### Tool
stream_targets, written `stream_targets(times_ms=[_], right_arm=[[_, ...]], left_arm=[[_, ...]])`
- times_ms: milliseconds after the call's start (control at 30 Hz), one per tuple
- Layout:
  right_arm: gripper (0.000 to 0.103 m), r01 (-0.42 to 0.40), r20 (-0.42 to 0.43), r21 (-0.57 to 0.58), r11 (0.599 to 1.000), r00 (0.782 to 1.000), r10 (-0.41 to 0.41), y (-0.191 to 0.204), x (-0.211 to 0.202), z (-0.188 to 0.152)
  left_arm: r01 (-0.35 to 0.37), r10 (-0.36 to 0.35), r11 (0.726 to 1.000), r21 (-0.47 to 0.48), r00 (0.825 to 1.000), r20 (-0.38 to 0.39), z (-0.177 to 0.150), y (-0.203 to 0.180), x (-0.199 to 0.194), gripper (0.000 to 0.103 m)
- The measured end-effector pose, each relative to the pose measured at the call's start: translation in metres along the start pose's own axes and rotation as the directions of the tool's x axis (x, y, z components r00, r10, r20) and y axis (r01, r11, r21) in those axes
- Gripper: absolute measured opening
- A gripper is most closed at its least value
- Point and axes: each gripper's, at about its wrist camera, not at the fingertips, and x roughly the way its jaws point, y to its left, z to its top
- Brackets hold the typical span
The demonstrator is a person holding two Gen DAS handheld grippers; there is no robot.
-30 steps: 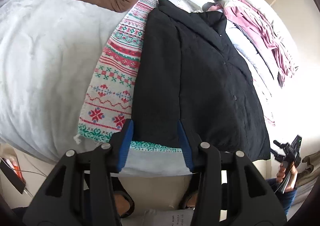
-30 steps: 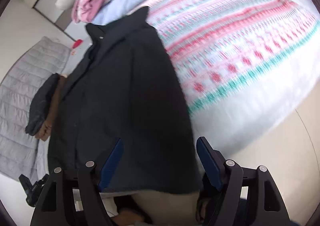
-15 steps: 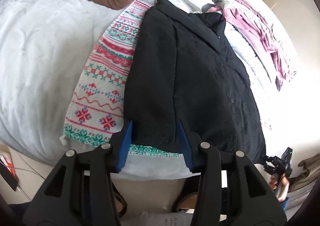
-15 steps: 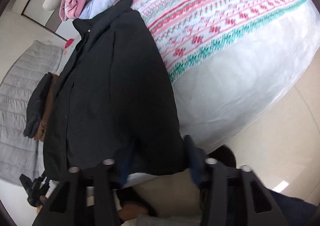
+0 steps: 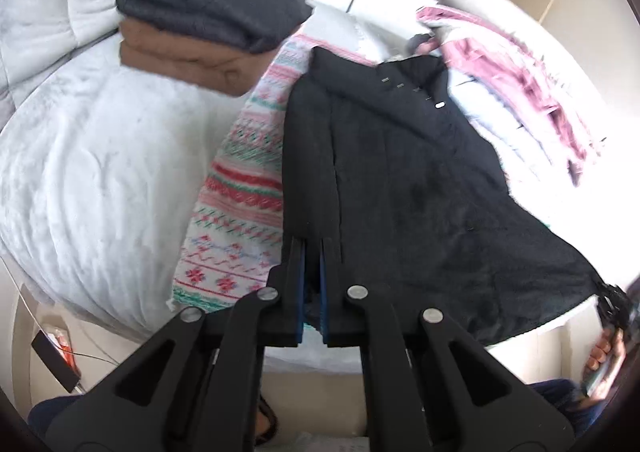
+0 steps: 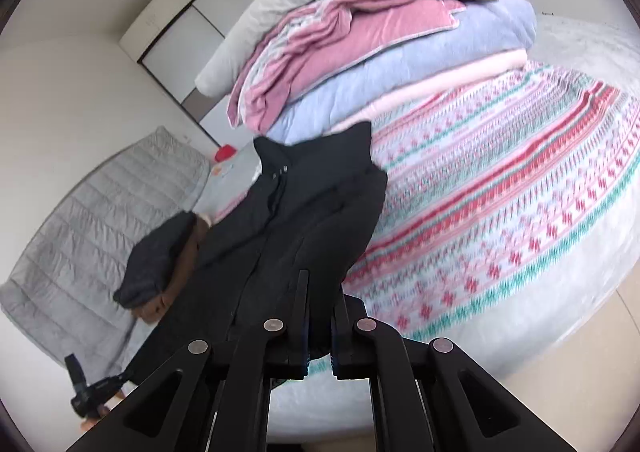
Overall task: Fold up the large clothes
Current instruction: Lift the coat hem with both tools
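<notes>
A large black coat lies lengthwise on a patterned red, green and white blanket on the bed, collar at the far end. My left gripper is shut on the coat's near left hem corner. My right gripper is shut on the near right hem corner of the coat. The hem is lifted off the bed between the two grippers. In the left wrist view the right gripper shows at the far right edge, holding the stretched corner.
A folded stack of a dark grey garment on a brown one sits on the white duvet at far left. A pile of pink and lilac bedding with a pillow lies at the bed's head. The floor is beside the bed.
Both grippers went from open around the coat's hem to shut on its two near corners. The hem has risen off the bed and both cameras have lifted.
</notes>
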Motion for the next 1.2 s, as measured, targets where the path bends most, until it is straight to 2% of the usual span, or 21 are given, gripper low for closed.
stream_targets(times_ms=[33,133,167,200,267,333,367,467,500,567,733,800,900,967,1100,1133,1167,1200], right_arm=[[0.006,0.007,0.014,0.003,1.0,1.0,-0.007,0.0,-0.003,0.007],[0.006,0.057,0.021,0.012,0.998,0.998,-0.057,-0.005,0.003,0.013],[0.006,0.098,-0.005,0.024,0.995,0.995,-0.098,-0.012,0.012,0.01],[0.006,0.135,-0.036,0.027,0.99,0.99,-0.134,-0.02,0.022,0.004],[0.006,0.18,-0.104,0.051,0.982,0.979,-0.174,-0.04,0.042,-0.01],[0.006,0.204,-0.159,0.089,0.975,0.969,-0.188,-0.06,0.05,-0.022],[0.007,0.205,-0.17,0.098,0.974,0.967,-0.187,-0.063,0.052,-0.025],[0.008,0.171,-0.168,0.106,0.98,0.974,-0.151,-0.068,0.048,-0.026],[0.01,0.164,-0.173,0.117,0.98,0.974,-0.142,-0.07,0.049,-0.027],[0.011,0.141,-0.191,0.154,0.978,0.975,-0.111,-0.075,0.05,-0.032],[0.016,0.057,-0.169,0.251,0.966,0.986,-0.014,-0.075,0.05,-0.039],[0.022,0.044,-0.175,0.281,0.959,0.985,0.006,-0.078,0.053,-0.043],[0.04,0.054,-0.228,0.328,0.943,0.973,0.024,-0.085,0.065,-0.056],[0.041,0.056,-0.255,0.364,0.929,0.966,0.041,-0.09,0.075,-0.066],[0.041,0.08,-0.307,0.413,0.907,0.95,0.056,-0.095,0.096,-0.082],[0.038,0.079,-0.302,0.42,0.904,0.952,0.057,-0.095,0.098,-0.084],[0.021,0.067,-0.276,0.426,0.902,0.959,0.059,-0.095,0.096,-0.084],[0.011,0.046,-0.238,0.408,0.912,0.97,0.058,-0.091,0.09,-0.081]], left_arm=[[-0.009,0.009,1.0,0.01,1.0,0.004,0.002,-0.003,-0.002,0.007],[-0.1,0.1,0.992,0.076,0.995,0.005,-0.002,-0.013,0.002,0.007],[-0.134,0.137,0.987,0.086,0.99,-0.032,-0.007,-0.009,0.017,0.008],[-0.135,0.14,0.988,0.075,0.988,-0.071,-0.009,-0.004,0.028,0.008],[-0.089,0.085,0.996,-0.014,0.977,-0.195,-0.023,0.021,0.063,0.01],[-0.083,0.066,0.994,-0.065,0.971,-0.23,-0.031,0.034,0.077,0.011],[-0.072,0.051,0.994,-0.085,0.972,-0.23,-0.034,0.04,0.081,0.013],[-0.024,-0.004,0.99,-0.139,0.98,-0.197,-0.032,0.047,0.08,0.036],[-0.014,-0.013,0.989,-0.144,0.982,-0.186,-0.033,0.046,0.078,0.041],[0.016,-0.038,0.991,-0.134,0.986,-0.165,-0.032,0.042,0.076,0.042],[0.01,-0.034,0.988,-0.156,0.987,-0.157,-0.037,0.041,0.085,0.041],[0.012,-0.036,0.986,-0.164,0.989,-0.143,-0.037,0.039,0.082,0.034],[0.031,-0.058,0.981,-0.19,0.988,-0.141,-0.037,0.043,0.082,0.034],[0.038,-0.069,0.977,-0.211,0.987,-0.143,-0.038,0.045,0.084,0.034],[0.037,-0.068,0.98,-0.196,0.986,-0.151,-0.039,0.041,0.088,0.037],[0.026,-0.051,0.984,-0.175,0.988,-0.143,-0.039,0.037,0.087,0.034],[0.007,-0.026,0.989,-0.145,0.991,-0.131,-0.039,0.034,0.086,0.012],[0.0,-0.015,0.992,-0.123,0.992,-0.125,-0.039,0.031,0.085,0.011]])
